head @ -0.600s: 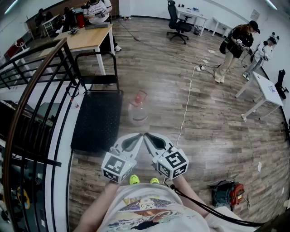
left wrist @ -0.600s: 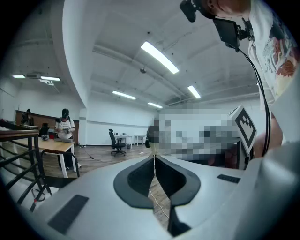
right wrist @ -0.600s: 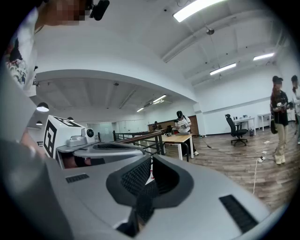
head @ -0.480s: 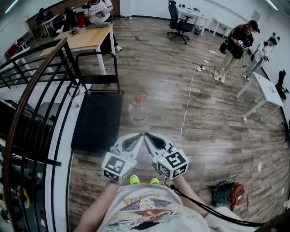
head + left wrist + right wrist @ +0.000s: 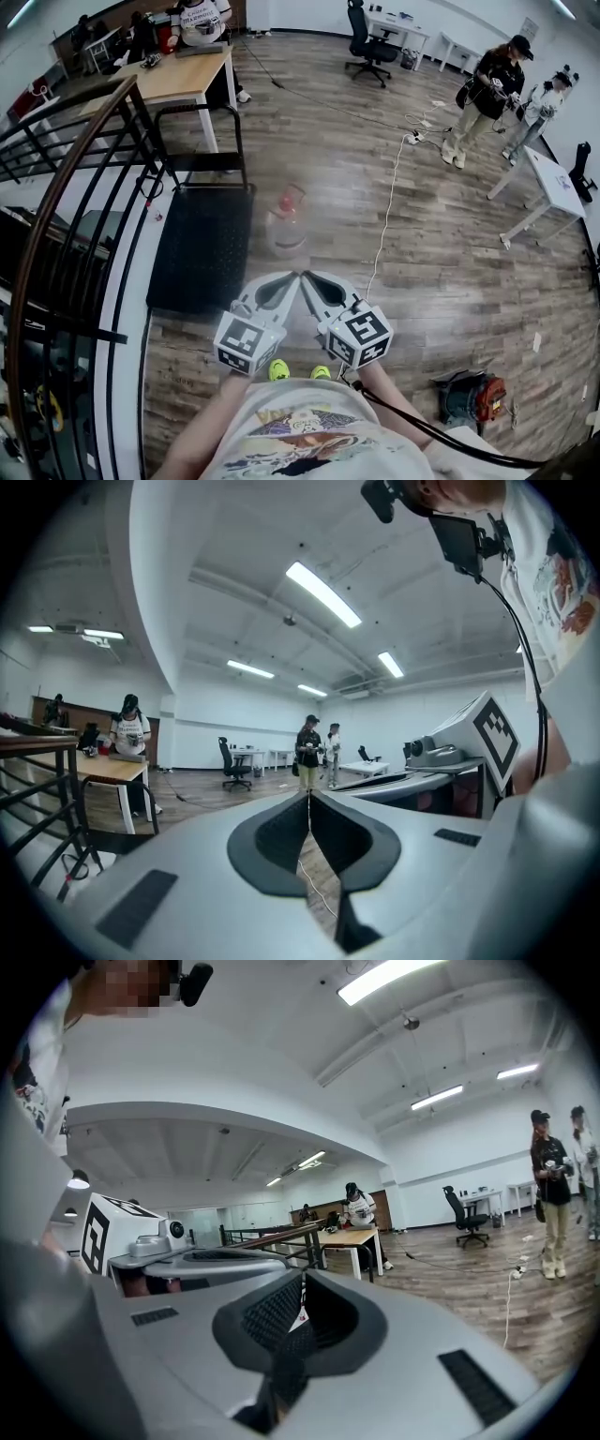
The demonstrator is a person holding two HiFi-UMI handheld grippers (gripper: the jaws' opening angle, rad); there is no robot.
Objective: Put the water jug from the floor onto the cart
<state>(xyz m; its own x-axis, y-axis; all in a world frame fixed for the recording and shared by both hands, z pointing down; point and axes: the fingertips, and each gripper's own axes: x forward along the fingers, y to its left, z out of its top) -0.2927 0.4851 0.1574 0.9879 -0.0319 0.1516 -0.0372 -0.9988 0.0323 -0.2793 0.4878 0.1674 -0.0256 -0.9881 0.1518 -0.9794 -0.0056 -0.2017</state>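
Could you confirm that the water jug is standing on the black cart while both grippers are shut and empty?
Not quite: the head view shows the water jug on the wooden floor just right of the black cart, not on it. The left gripper and right gripper are indeed shut and empty.

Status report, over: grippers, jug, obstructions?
Left hand-held gripper shut, empty; right hand-held gripper shut, empty. Water jug on floor beside cart. Path clear.
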